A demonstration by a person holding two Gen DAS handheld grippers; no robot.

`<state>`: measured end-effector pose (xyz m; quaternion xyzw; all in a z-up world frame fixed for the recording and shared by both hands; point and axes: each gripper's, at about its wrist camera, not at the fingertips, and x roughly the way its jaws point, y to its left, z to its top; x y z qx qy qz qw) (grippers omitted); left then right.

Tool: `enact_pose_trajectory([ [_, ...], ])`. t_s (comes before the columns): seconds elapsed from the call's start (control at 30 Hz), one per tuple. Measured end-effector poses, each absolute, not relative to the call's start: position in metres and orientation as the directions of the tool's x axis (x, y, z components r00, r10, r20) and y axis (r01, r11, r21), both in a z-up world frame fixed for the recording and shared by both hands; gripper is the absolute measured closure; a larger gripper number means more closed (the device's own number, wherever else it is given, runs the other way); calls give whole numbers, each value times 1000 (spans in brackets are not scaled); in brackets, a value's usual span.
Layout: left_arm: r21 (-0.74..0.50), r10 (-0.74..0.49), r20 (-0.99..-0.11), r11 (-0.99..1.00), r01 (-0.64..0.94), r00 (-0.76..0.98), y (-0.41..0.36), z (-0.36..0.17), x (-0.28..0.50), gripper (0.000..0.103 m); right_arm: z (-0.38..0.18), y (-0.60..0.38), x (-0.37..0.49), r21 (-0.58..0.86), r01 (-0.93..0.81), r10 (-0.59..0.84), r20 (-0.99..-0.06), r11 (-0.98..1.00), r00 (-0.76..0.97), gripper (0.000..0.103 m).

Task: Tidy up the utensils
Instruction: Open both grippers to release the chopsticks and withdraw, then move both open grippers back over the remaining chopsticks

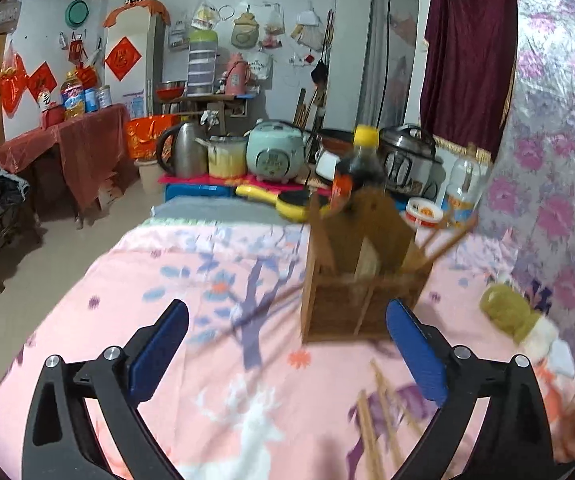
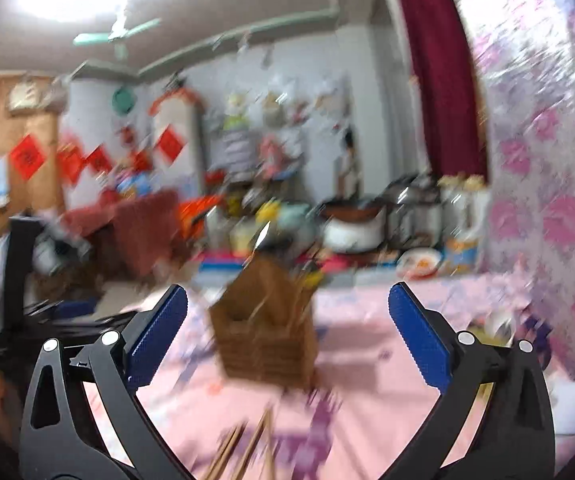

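While both jaws are spread wide and empty, loose chopsticks (image 1: 371,424) on the pink sheet (image 1: 191,280) should be approached low by the left gripper (image 1: 287,354). The wooden holder (image 1: 361,280) stands just ahead; right gripper (image 2: 287,334) hovers. Open room is left; the wall crowds right.

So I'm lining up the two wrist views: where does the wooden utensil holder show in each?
Left wrist: wooden utensil holder right of centre, on the pink bedsheet, ahead of the right finger.
Right wrist: blurred, just left of centre, between the fingers.
Shared landmark: the dark red curtain at upper right.
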<state>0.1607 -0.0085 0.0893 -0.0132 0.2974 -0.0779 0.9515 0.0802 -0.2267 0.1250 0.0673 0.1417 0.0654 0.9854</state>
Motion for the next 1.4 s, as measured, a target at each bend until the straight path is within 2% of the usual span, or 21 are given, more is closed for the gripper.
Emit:
enact_pose_trajectory([
  [0.07, -47, -138, -576, 990, 136, 805, -6, 69, 145, 6, 113, -226, 66, 150, -113, 156, -318, 982, 935, 6],
  [0.2, 18, -100, -649, 989, 147, 754, -6, 35, 125, 6, 78, -223, 33, 81, -50, 73, -320, 995, 944, 6],
  [0.27, -13, -134, -675, 985, 170, 725, -4, 26, 118, 6, 61, -224, 25, 38, 6, 7, -343, 999, 939, 6],
  [0.33, -35, -155, -679, 983, 180, 717, 0, 25, 113, 6, 54, -230, 29, 71, -13, 40, -403, 997, 914, 6],
  [0.43, -24, -136, -636, 987, 157, 760, 2, 31, 105, 6, 47, -244, 37, 152, 13, 58, -451, 988, 891, 5],
  [0.6, 100, -23, -483, 992, 81, 876, -12, 42, 80, 6, 26, -262, 54, 291, 73, 107, -557, 954, 823, 5],
  [0.67, 157, -34, -480, 980, 124, 876, -24, 45, 76, 6, 19, -264, 58, 303, 92, 106, -578, 948, 809, 6],
  [0.77, 215, -37, -504, 962, 166, 863, -38, 42, 73, 6, 13, -260, 62, 244, 149, 31, -608, 958, 793, 6],
  [0.93, 265, -21, -475, 950, 165, 880, -48, 41, 64, 6, 12, -254, 63, 210, 121, 34, -614, 970, 788, 6],
  [1.17, 224, -48, -440, 961, 162, 897, -42, 48, 56, 6, 21, -250, 53, 176, 150, -27, -557, 973, 830, 6],
  [1.27, 201, -71, -442, 964, 175, 894, -40, 50, 55, 6, 23, -249, 51, 163, 170, -59, -529, 972, 847, 6],
  [1.4, 190, -73, -483, 964, 186, 873, -40, 46, 60, 6, 20, -249, 52, 198, 112, 13, -540, 974, 842, 6],
])
